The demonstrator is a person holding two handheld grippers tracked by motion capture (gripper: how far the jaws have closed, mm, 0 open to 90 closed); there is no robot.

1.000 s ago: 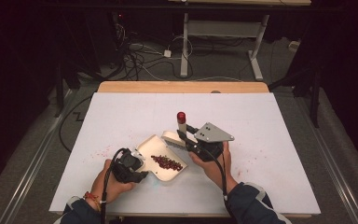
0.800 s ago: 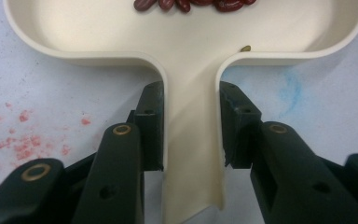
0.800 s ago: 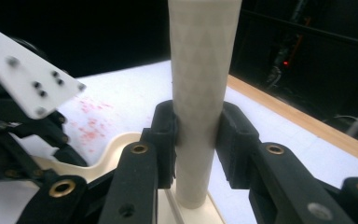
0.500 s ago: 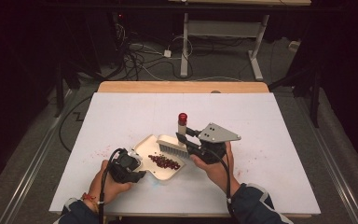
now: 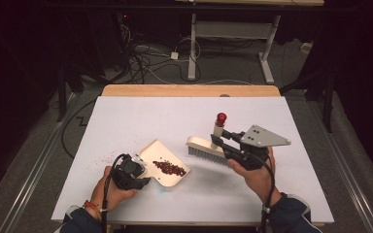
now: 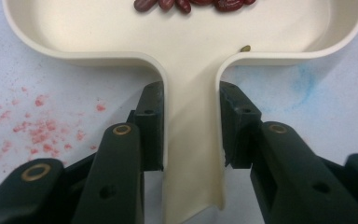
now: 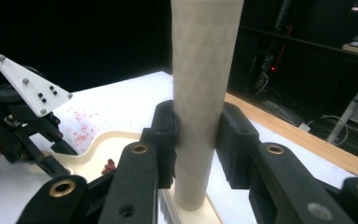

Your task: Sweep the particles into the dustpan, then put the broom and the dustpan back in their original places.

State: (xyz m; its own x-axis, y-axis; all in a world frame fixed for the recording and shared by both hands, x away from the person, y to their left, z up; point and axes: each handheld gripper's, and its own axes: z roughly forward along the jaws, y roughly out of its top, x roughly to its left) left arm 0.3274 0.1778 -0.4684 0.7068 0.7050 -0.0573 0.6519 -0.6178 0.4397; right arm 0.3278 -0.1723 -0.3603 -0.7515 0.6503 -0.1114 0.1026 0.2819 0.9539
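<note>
- Red crumbs [image 5: 108, 156] stain the white table [image 5: 141, 116], left of pan.
- Cream dustpan [image 5: 164, 167], near centre, w/ beans [image 5: 169, 168]; your left gripper [image 5: 137, 178] clamps its handle.
- Your right gripper [image 5: 222, 141] clamps the red-capped brush [image 5: 207, 148], just right of pan.

1 dustpan [image 5: 151, 154], 1 brush [image 5: 206, 147]

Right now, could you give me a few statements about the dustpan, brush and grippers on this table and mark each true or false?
1. The left gripper is shut on the dustpan handle. True.
2. The red beans lie inside the dustpan. True.
3. The brush rests inside the dustpan. False: it is to the right of the pan, apart from it.
4. The right gripper stands open and empty. False: it clamps the brush's handle.
5. The brush handle's tip is red. True.
</note>
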